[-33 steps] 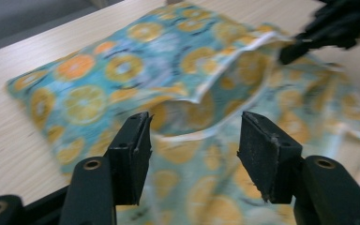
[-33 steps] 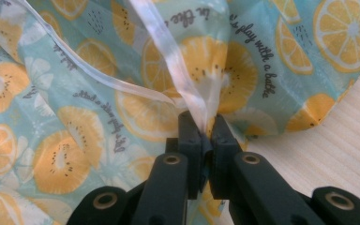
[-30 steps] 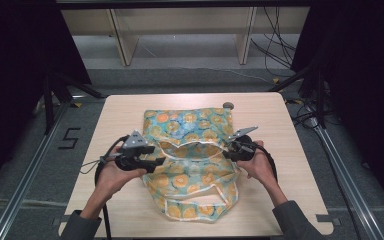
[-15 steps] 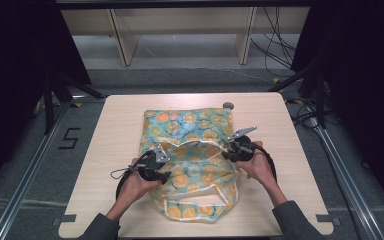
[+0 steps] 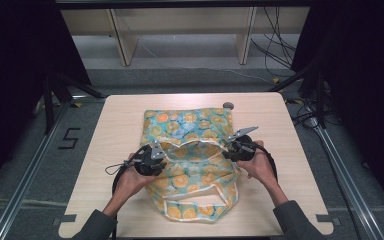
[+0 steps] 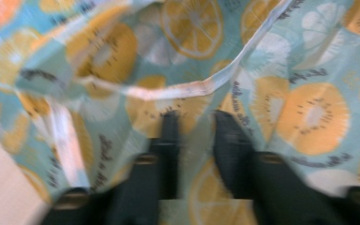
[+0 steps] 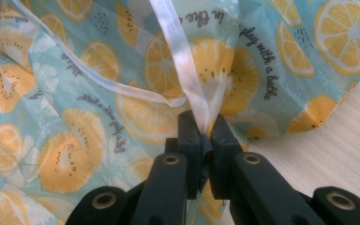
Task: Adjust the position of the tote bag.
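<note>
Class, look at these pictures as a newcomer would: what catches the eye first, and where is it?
The bright citrus-print bag lies spread across the middle of the wooden table. The right claw is shut on its white-edged rim at the bag's right side. The left claw has just been closing over the fabric at the left side, a gap between its jaws.

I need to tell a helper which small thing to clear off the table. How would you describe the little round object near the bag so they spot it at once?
Look at the light wooden table, then at the fruit-print bag lying in its middle. Just past the bag's far right corner sits a small round object, dark grey. It is the only loose item on the bare wood; what it is cannot be told.
</note>
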{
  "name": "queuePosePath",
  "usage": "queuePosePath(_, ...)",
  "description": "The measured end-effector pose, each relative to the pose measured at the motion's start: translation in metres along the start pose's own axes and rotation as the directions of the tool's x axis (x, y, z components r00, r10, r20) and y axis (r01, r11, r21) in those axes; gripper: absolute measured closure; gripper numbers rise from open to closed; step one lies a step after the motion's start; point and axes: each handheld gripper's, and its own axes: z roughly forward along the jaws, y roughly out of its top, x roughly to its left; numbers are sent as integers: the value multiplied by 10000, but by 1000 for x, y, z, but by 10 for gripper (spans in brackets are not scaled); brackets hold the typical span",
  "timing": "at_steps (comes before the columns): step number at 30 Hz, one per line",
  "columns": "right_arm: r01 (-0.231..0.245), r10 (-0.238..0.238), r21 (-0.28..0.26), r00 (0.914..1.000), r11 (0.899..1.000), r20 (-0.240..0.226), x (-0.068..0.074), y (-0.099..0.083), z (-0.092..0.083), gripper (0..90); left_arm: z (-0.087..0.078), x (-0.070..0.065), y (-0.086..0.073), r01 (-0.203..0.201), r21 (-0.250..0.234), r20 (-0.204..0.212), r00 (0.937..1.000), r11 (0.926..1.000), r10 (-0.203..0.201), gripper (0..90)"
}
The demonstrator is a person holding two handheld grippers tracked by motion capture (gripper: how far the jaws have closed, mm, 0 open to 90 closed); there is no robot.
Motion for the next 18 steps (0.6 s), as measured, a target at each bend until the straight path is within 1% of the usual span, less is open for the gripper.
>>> queuePosePath(1,-48,48,-1,10000,10000,-74,0,0,-1,865,0,-2,-2,40,21,143,9999,10000,-40,611)
queuePosePath(2,-229,230,87,9996,9997,-159,2,1,-2,865,-1,-4,-5,73,62,321,9995,10000,-75,575)
queuePosePath(3,-193,194,43,9997,9998,-128,2,0,-2,865,-2,-5,-7,46,164,418,9991,9999,-53,532)
queuePosePath(4,-64,66,183,9999,9998,-103,0,1,-3,863,-4,-6,-9,52,315,419,9991,9995,-65,491)
queuePosePath(5,-4,6,186,9999,9998,-103,-1,1,-3,862,-3,-6,-11,161,389,318,9993,9991,-173,456)
queuePosePath(6,-25,27,182,9999,9998,-104,-1,0,-3,862,-2,-5,-13,-87,375,79,9999,9993,85,430)
queuePosePath(7,-3,6,211,9999,9998,-117,-1,0,-3,861,1,-5,-15,67,503,52,10000,9987,-70,415)
queuePosePath(8,-129,130,73,9998,9999,-126,1,0,-1,860,3,-3,-16,-74,615,42,10000,9981,71,419)
queuePosePath(9,78,-78,18,10000,10000,-46,0,0,0,859,7,-3,-18,42,608,28,10000,9981,-44,448)
queuePosePath(10,71,-70,181,9999,9998,-80,0,0,-1,859,9,-1,-18,-135,773,67,9999,9969,130,473)
queuePosePath(11,69,-67,197,9999,9998,-81,0,0,-1,859,12,-2,-20,254,701,160,9995,9972,-266,495)
queuePosePath(12,62,-60,185,10000,9998,-77,0,0,-1,858,12,-1,-20,181,660,247,9995,9977,-198,535)
queuePosePath(14,55,-54,182,9999,9998,-101,0,0,-1,859,13,1,-20,104,609,71,9999,9981,-109,643)
queuePosePath(15,77,-75,193,9999,9998,-91,0,0,-1,858,14,2,-20,-1,583,115,9999,9983,-6,714)
queuePosePath(16,-100,105,274,9998,9996,-160,0,0,-1,858,15,2,-20,22,533,166,9999,9986,-31,777)
queuePosePath(17,-165,169,301,9997,9994,-154,0,0,-1,857,15,2,-20,-52,484,92,9999,9988,48,819)
queuePosePath(18,-348,353,376,9993,9987,-117,1,0,-2,856,13,2,-19,-102,440,75,9999,9990,98,850)
